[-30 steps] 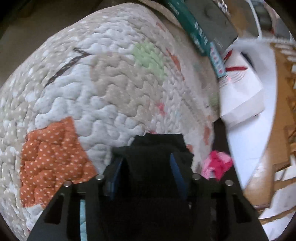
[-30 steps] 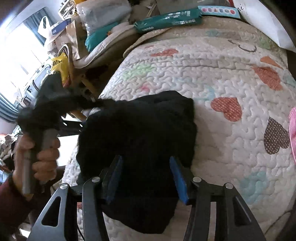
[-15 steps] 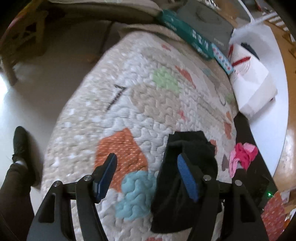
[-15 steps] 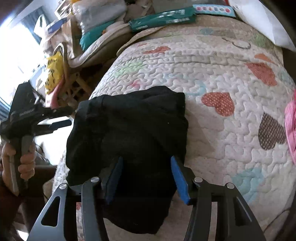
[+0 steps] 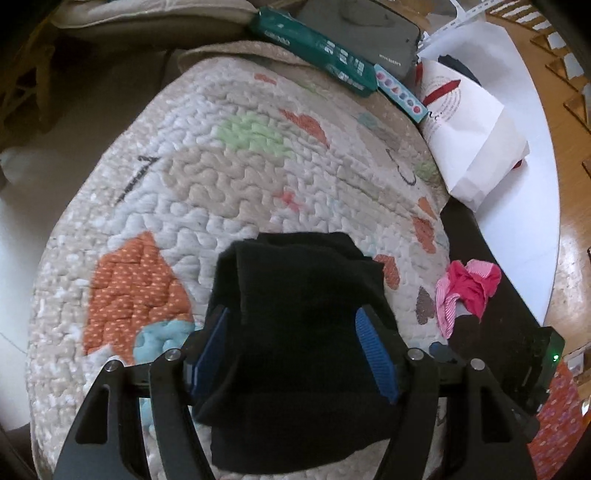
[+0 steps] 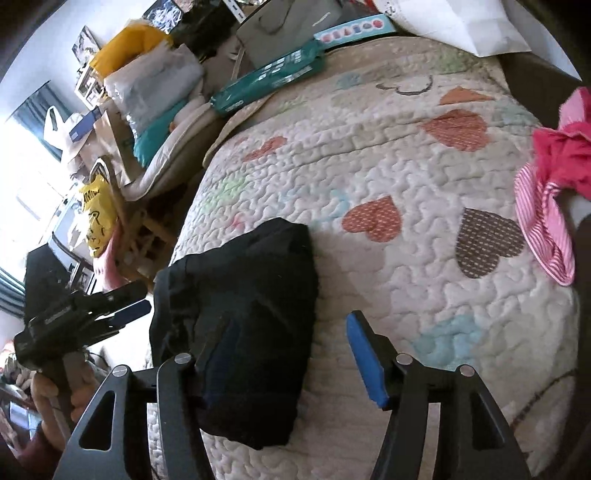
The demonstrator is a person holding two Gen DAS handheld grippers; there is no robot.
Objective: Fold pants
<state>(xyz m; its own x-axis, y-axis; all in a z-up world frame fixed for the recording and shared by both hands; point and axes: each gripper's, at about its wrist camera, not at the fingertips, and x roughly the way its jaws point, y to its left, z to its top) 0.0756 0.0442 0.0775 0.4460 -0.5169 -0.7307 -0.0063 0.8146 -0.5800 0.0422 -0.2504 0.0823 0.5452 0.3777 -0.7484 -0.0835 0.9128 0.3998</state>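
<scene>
The black pants (image 5: 295, 332) lie folded into a compact bundle on the quilted heart-pattern blanket (image 5: 221, 177); they also show in the right wrist view (image 6: 243, 314). My left gripper (image 5: 295, 354) is open, its blue pads on either side of the bundle, above it. My right gripper (image 6: 291, 354) is open over the bundle's right edge, with the left pad dark against the cloth. The left gripper (image 6: 118, 310) shows in the right wrist view, open, at the blanket's left edge beside the pants.
A pink and striped garment (image 5: 465, 291) lies at the blanket's right edge, also seen in the right wrist view (image 6: 554, 177). A teal packet (image 5: 314, 55), a grey case (image 5: 362, 29) and a white paper bag (image 5: 469, 125) sit at the far end. Clutter and a chair (image 6: 140, 221) stand left.
The left gripper let go of the pants and opened, then swung back over the folded bundle. The right gripper shifted right, so the bundle now sits at its left finger.
</scene>
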